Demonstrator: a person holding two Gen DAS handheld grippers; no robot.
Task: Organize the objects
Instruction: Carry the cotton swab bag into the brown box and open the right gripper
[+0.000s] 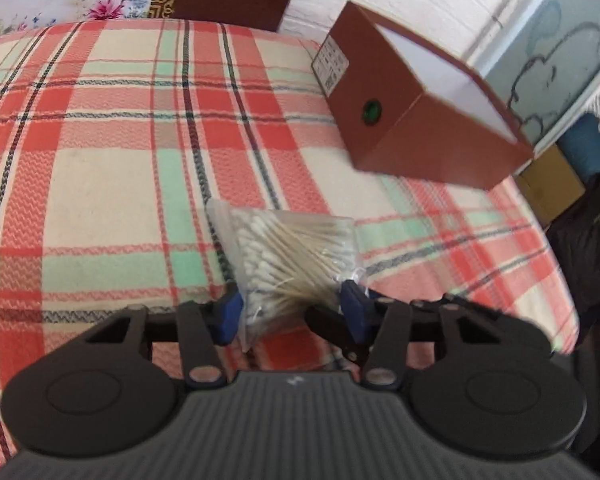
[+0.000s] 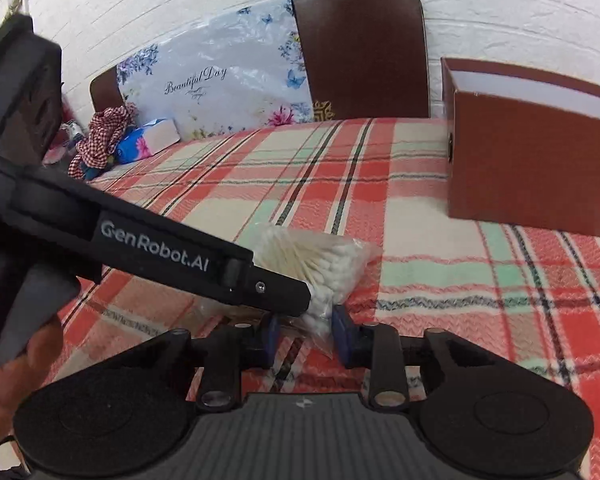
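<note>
A clear bag of cotton swabs lies on the plaid blanket. My left gripper is shut on its near end, with the blue pads pressing both sides of the swab bundle. In the right wrist view the same bag of cotton swabs lies ahead, and the left gripper reaches in from the left onto it. My right gripper is closed narrowly on the bag's lower corner. An open brown box with a white inside stands on the blanket beyond the bag, to the right; it shows as the brown box in the right wrist view.
Dark brown boards and a floral plastic bag lean on the white brick wall. A red checked cloth and a blue tissue pack lie at the back left. The blanket's right edge drops to a yellow carton. A hand holds the left gripper.
</note>
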